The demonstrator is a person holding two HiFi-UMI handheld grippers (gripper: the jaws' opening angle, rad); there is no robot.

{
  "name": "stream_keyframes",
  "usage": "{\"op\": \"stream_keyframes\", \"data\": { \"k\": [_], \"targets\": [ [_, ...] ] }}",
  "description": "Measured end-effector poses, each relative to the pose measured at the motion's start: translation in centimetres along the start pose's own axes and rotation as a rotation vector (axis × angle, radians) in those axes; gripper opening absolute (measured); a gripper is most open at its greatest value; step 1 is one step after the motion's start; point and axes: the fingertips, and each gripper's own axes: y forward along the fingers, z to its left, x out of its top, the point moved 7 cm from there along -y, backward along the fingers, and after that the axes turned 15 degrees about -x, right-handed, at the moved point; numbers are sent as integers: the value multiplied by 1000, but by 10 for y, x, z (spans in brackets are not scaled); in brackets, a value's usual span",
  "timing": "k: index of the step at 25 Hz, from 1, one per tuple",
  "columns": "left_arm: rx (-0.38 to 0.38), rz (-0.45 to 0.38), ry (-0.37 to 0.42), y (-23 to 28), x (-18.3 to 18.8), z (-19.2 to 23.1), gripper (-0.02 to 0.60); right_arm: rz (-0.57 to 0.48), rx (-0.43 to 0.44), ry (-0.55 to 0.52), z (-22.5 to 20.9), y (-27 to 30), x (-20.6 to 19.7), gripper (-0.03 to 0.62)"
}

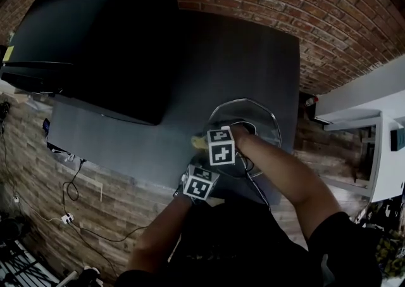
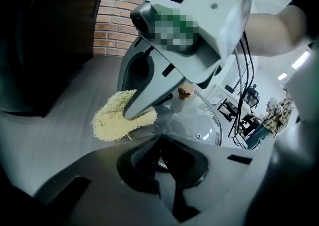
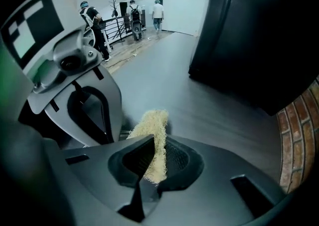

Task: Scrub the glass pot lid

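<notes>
Yellow scrubber [image 3: 151, 126] pinched in right gripper [image 3: 151, 162] jaws; left gripper [image 2: 162, 146] jaws clamp lid [image 2: 200, 120].

The left gripper [image 2: 160, 145] has its jaws closed on the rim of the glass pot lid [image 2: 202, 120]. The right gripper [image 3: 152, 150] has its jaws pressed together on a pale fibre scrubbing pad [image 3: 153, 127]. The right one is just ahead of the left. The bare right forearm [image 1: 285, 175] reaches in from the right, and the bare left forearm [image 1: 158, 235] from below.
</notes>
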Motion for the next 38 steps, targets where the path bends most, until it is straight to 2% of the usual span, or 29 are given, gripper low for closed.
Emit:
{"op": "stream_keyframes", "data": {
  "k": [5, 9, 14, 20, 28, 38],
  "targets": [
    [-1, -17, -17, -1, 0, -2, 34, 6, -18, 87, -17, 4, -3, 49],
    [-2, 5, -7, -3, 1, -2, 34, 18, -63, 182, -38, 6, -14, 49],
    [-6, 18, -13, 1, -4, -1, 34, 47, -111, 343, -68, 2, -40, 49],
    [3, 26, -26, -2, -3, -2, 34, 109, -145, 469, -89, -4, -74, 49],
    [-3, 25, -15, 0, 4, 0, 34, 146, -210, 586, -105, -17, -123, 49],
    [-4, 37, -14, -1, 6, 0, 34, 191, -275, 693, -101, -37, -171, 49]
  ]
}}
